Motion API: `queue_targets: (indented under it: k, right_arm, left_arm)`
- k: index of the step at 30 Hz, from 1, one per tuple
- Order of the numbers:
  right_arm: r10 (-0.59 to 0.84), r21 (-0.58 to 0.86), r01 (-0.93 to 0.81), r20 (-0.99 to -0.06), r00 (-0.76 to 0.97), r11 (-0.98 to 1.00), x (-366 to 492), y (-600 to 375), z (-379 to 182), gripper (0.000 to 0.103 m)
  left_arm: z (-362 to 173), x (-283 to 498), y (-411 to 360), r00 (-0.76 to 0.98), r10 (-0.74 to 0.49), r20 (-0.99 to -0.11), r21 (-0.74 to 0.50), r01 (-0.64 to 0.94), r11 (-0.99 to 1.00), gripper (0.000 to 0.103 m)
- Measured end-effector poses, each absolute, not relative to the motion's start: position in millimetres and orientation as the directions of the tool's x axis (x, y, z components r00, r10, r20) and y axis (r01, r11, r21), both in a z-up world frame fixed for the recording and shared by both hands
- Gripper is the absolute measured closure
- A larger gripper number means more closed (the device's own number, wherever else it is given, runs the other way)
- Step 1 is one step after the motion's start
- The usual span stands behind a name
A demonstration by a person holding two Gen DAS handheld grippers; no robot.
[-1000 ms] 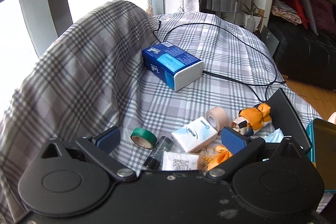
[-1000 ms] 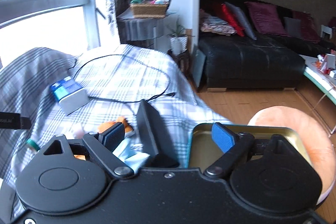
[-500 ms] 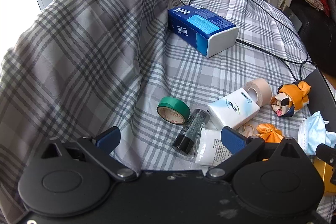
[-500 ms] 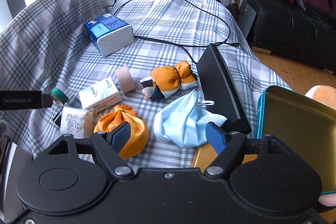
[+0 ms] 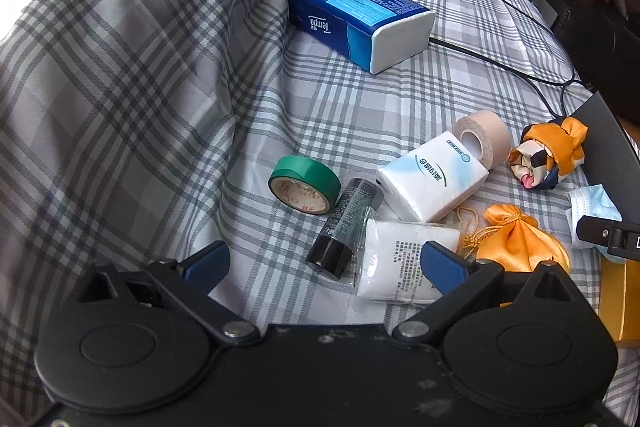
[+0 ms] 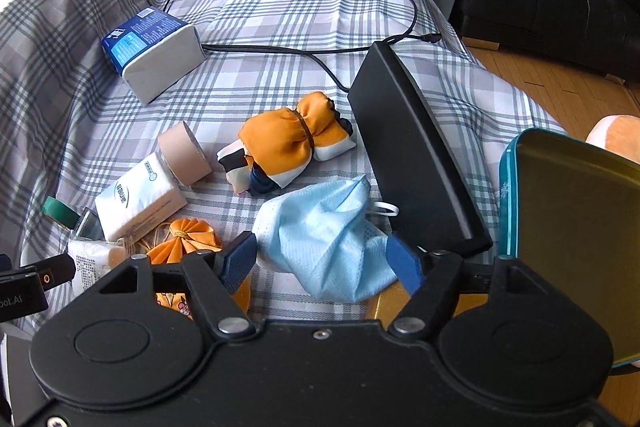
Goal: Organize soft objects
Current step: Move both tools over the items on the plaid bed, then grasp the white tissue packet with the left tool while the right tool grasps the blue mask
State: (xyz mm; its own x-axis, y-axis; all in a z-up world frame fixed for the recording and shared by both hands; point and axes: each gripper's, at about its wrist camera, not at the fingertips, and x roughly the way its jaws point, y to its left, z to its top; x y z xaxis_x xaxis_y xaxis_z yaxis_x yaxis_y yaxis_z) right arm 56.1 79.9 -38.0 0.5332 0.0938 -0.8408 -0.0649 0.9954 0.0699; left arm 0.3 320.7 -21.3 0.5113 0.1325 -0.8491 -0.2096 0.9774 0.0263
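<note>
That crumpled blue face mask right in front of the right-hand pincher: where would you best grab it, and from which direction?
Judging by its pose, pinch the bunched middle fold of the face mask, coming down from above and slightly from the near side. The right gripper already stands open with a finger on either side of the heap. The cloth mounds up there, giving the pads bulk to close on; the thin ear loop would likely slip.

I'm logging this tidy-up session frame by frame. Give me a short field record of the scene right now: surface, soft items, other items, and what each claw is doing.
surface: grey plaid cloth
soft items: blue face mask; orange satin pouch; knotted orange scarf bundle; white tissue pack; blue Tempo tissue pack; wrapped gauze pack
other items: green tape roll; beige tape roll; dark tube; black slab; open tin; black cable
left claw: open, empty, over gauze pack
right claw: open, either side of face mask
</note>
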Motion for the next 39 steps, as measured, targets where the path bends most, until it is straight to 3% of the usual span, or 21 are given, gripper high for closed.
queue_targets:
  k: [5, 11, 20, 24, 26, 30, 31, 39]
  right_arm:
    - [0.094, 0.064, -0.077, -0.857, 0.506, 0.995, 59, 83, -42, 0.040]
    - [0.153, 0.133, -0.076, -0.889, 0.432, 0.988, 60, 79, -48, 0.056]
    - [0.226, 0.196, -0.112, -0.846, 0.483, 0.974, 52, 78, -31, 0.065]
    - [0.246, 0.214, -0.121, -0.834, 0.494, 0.969, 50, 77, -28, 0.065]
    - [0.254, 0.220, -0.127, -0.829, 0.498, 0.967, 49, 77, -26, 0.065]
    - [0.275, 0.226, -0.156, -0.809, 0.520, 0.961, 42, 78, -20, 0.066]
    - [0.281, 0.228, -0.165, -0.802, 0.527, 0.960, 41, 79, -17, 0.066]
    - [0.331, 0.253, -0.213, -0.746, 0.578, 0.944, 29, 80, 0, 0.066]
  left_arm:
    - [-23, -1, 319, 0.508, 0.106, -0.855, 0.012, -0.185, 0.983, 0.001]
    - [-27, 1, 310, 0.505, 0.094, -0.858, 0.021, -0.148, 0.989, 0.001]
    - [-39, 10, 295, 0.483, 0.085, -0.871, 0.038, -0.107, 0.994, 0.002]
    - [-48, 19, 292, 0.459, 0.046, -0.887, 0.003, -0.095, 0.995, 0.011]
    - [-53, 23, 295, 0.439, 0.007, -0.899, -0.041, -0.099, 0.994, 0.025]
    - [-55, 28, 302, 0.419, -0.054, -0.906, -0.119, -0.129, 0.984, 0.041]
    - [-53, 28, 302, 0.423, -0.049, -0.905, -0.113, -0.127, 0.985, 0.051]
    - [-42, 18, 304, 0.436, -0.046, -0.899, -0.111, -0.123, 0.986, 0.053]
